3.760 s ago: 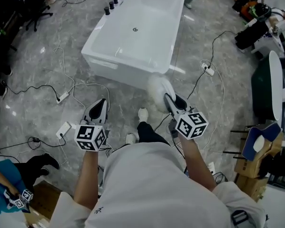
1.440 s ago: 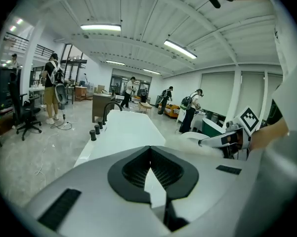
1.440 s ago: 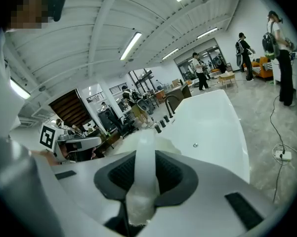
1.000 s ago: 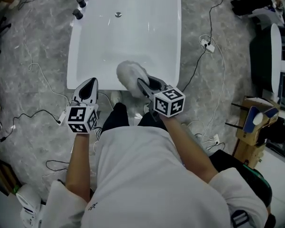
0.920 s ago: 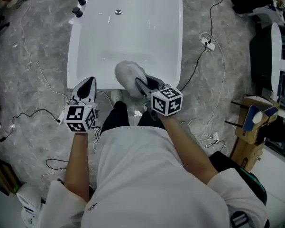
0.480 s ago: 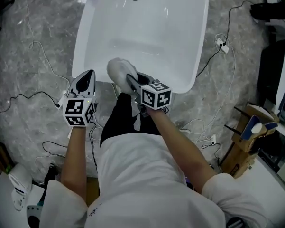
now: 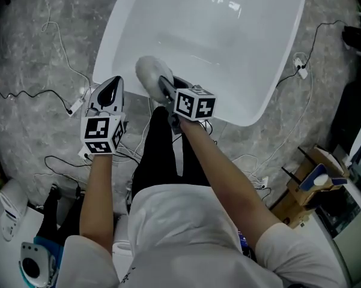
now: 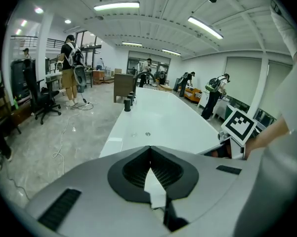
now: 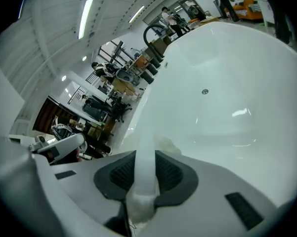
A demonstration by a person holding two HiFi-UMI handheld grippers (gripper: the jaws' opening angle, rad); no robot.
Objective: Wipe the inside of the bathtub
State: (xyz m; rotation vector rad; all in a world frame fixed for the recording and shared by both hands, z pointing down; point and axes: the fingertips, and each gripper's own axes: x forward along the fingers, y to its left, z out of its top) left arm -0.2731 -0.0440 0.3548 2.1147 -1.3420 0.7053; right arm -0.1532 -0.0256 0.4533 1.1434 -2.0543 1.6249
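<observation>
Bathtub point(image 7: 240, 53) first: white, it lies ahead of me on grey marble floor point(image 7: 42, 53), its drain point(image 9: 204, 91) far up the basin from its near end. My right gripper point(image 7: 165, 87) is clamped on a fluffy white duster point(image 7: 150, 72), whose white strip runs straight between the pads point(image 9: 116, 174) in the right gripper view. The duster's head sits over the tub's near rim, toward its left corner; I cannot tell whether it touches the surface. My left gripper point(image 7: 115, 81) hangs outside the tub, just beside that same near-left corner and over the floor, its jaws brought together at the tips with nothing between them. Black cables point(image 7: 60, 38) trail across the floor to the left of the tub.
</observation>
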